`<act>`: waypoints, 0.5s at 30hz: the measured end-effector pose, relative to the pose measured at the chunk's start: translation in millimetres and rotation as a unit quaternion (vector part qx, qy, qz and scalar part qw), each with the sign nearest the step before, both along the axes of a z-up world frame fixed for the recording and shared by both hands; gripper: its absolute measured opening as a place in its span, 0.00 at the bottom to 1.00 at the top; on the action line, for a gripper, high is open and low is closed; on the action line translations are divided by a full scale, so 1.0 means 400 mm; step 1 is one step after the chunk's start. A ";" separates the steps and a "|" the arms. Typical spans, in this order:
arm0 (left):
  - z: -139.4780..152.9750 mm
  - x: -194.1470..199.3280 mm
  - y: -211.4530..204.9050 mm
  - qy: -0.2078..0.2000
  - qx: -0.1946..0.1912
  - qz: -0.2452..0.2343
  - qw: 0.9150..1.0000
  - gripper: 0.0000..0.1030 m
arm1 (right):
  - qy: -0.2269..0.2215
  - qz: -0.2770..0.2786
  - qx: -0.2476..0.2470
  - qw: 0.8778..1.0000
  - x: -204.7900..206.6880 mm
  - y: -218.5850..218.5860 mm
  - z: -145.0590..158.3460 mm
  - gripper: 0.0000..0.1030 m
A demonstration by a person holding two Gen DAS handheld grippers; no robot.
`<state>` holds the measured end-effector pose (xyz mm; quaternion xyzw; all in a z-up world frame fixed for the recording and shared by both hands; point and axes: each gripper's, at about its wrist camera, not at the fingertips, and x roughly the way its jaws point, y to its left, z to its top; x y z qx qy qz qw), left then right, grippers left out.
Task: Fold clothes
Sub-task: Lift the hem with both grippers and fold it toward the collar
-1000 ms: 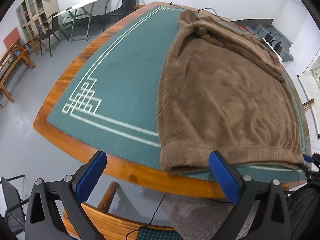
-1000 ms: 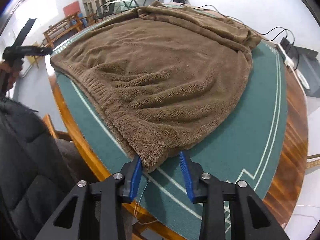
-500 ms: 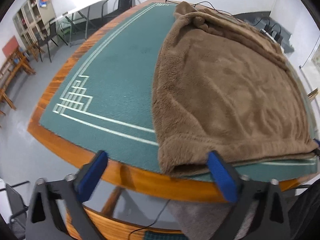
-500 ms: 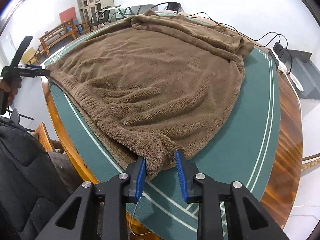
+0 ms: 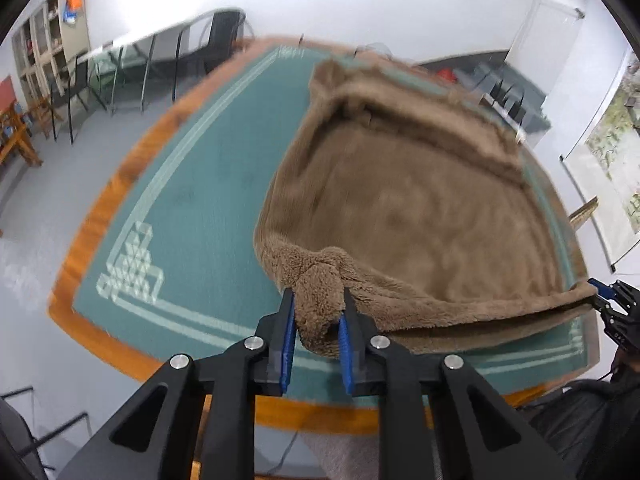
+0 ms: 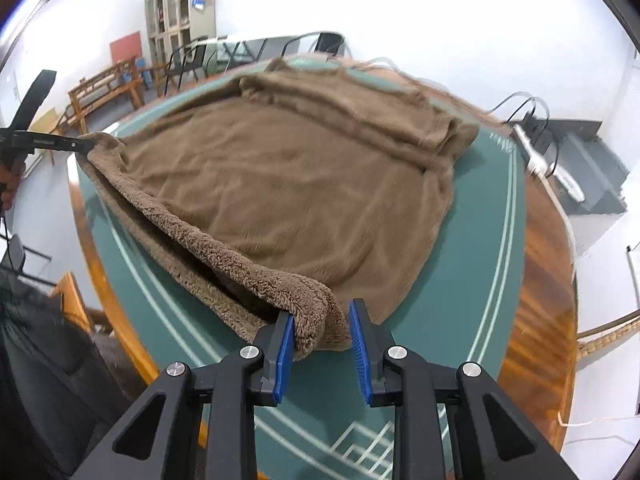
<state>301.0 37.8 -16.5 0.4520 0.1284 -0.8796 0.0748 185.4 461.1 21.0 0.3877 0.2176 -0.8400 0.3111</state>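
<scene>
A brown fleece garment [image 5: 420, 208] lies spread on the green-topped table [image 5: 208, 184]. My left gripper [image 5: 316, 320] is shut on its near left hem corner and holds it lifted off the table. My right gripper [image 6: 322, 328] is shut on the near right hem corner of the garment [image 6: 288, 184], also lifted. The hem hangs stretched between the two grippers, with the top layer raised off the lower one. The right gripper also shows at the right edge of the left wrist view [image 5: 604, 292]; the left gripper shows at the left of the right wrist view [image 6: 72, 146].
The table has a wooden rim [image 6: 548, 264] and white border lines. Cables and a power strip [image 6: 560, 172] lie at the far right. Chairs [image 5: 216, 40], a bench [image 6: 108, 88] and a cabinet [image 6: 180, 12] stand beyond. A wooden chair [image 6: 72, 300] is near me.
My left gripper moved in and shut on the left hem corner. Both grippers have lifted the near hem off the table.
</scene>
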 end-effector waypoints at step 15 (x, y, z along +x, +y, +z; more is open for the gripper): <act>0.370 -0.264 -0.059 0.172 -0.033 -0.052 0.983 0.19 | 0.177 -0.066 -0.057 0.980 -0.214 -0.036 0.278 0.25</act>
